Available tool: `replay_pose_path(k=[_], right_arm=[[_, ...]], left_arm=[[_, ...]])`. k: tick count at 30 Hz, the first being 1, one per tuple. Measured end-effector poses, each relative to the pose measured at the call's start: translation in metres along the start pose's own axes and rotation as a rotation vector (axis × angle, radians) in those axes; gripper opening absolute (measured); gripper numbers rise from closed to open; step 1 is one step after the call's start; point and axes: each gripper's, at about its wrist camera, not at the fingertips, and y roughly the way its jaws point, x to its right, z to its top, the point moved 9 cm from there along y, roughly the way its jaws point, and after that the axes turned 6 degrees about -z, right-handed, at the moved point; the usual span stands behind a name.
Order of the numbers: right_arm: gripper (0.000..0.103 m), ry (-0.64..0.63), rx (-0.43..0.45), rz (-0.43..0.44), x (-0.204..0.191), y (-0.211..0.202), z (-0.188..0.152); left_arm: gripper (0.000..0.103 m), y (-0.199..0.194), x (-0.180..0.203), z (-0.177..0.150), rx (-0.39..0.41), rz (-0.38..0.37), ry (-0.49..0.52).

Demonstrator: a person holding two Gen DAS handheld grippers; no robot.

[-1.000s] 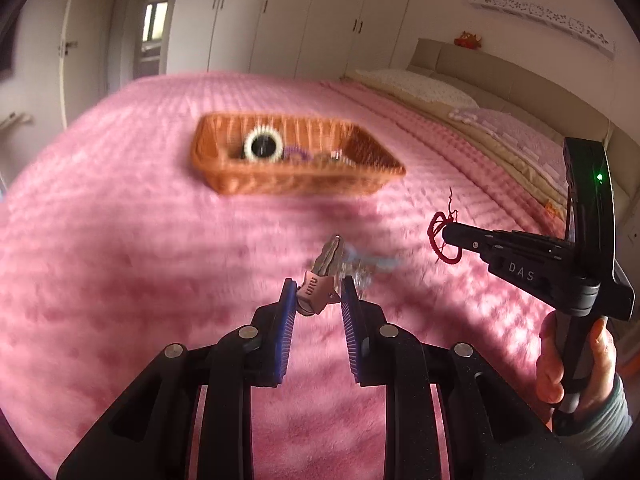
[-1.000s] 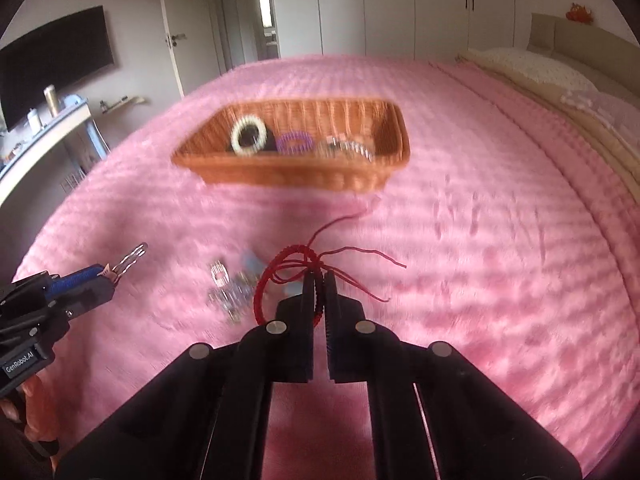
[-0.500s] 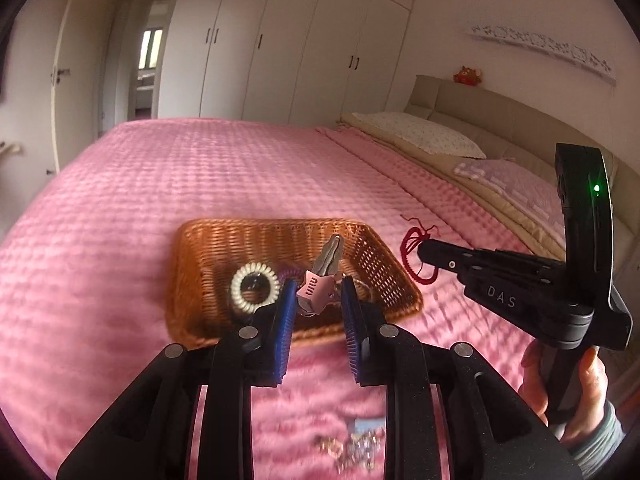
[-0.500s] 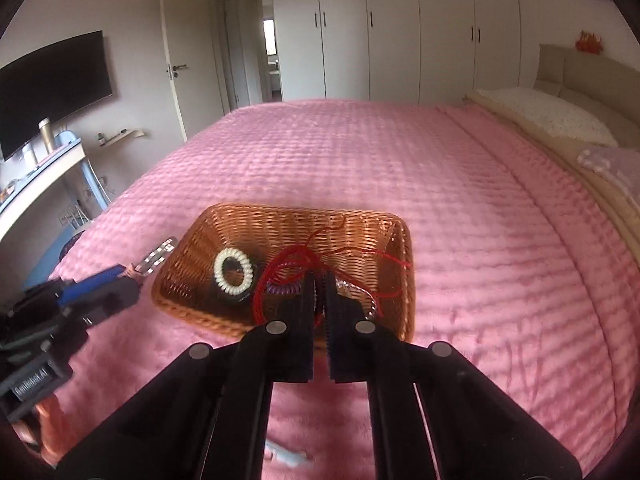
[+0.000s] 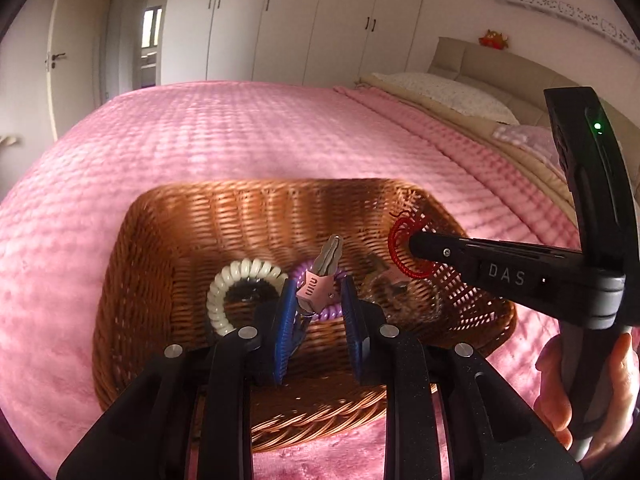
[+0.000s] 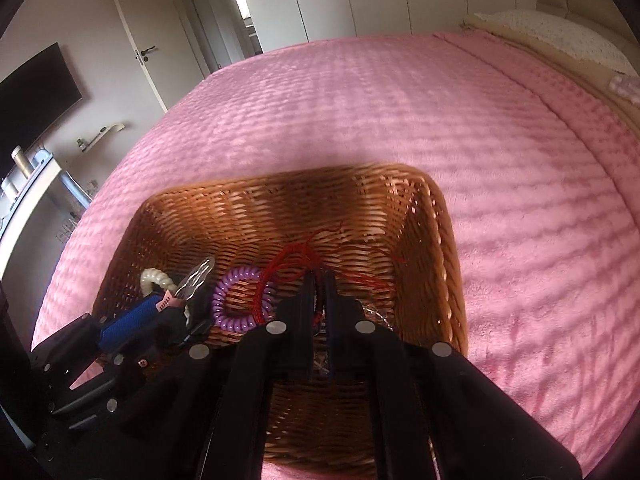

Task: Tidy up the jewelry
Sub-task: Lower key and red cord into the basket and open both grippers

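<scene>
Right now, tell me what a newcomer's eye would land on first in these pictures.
First the brown wicker basket on the pink bedspread, filling the middle of both views. Over it, the left gripper pinches a pink hair clip, and the right gripper is shut on a red cord bracelet above the basket's right side. In the basket lie a cream spiral hair tie and a purple spiral hair tie.

Basket (image 6: 448,240) open above, coil ties (image 6: 240,304) crowd its floor, walls hem sides
</scene>
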Motion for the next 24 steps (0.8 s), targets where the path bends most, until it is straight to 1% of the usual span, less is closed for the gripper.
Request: replay_pose_path(k=[5, 6, 7, 9, 10, 14, 17, 24], right_arm=[[0.004, 0.004, -0.002, 0.004, 0.002, 0.005, -0.002], [0.004, 0.007, -0.003, 0.018, 0.001, 0.004, -0.002], [0.004, 0.009, -0.001, 0.027, 0.000, 0.003, -0.002], [0.007, 0.012, 0.013, 0.025, 0.000, -0.004, -0.002], [0.010, 0.014, 0.017, 0.031, 0.001, -0.007, -0.002], [0.010, 0.017, 0.045, 0.057, 0.001, -0.031, -0.007], [0.010, 0.002, 0.063, 0.058, 0.000, -0.051, -0.012], [0.010, -0.032, 0.127, 0.086, -0.009, -0.107, -0.037]], left_arm=[[0.023, -0.001, 0.000, -0.003, 0.004, -0.005, 0.005], [0.028, -0.002, 0.001, -0.002, 0.006, -0.007, 0.005], [0.037, -0.004, 0.002, -0.002, 0.011, -0.009, 0.006], [0.049, -0.012, 0.003, 0.000, 0.033, -0.001, 0.014], [0.048, -0.019, 0.004, 0.000, 0.044, -0.002, 0.015], [0.048, -0.044, 0.009, 0.003, 0.078, -0.020, 0.005], [0.049, -0.067, 0.013, 0.002, 0.104, -0.036, -0.010], [0.049, -0.111, 0.022, -0.017, 0.124, -0.044, -0.012]])
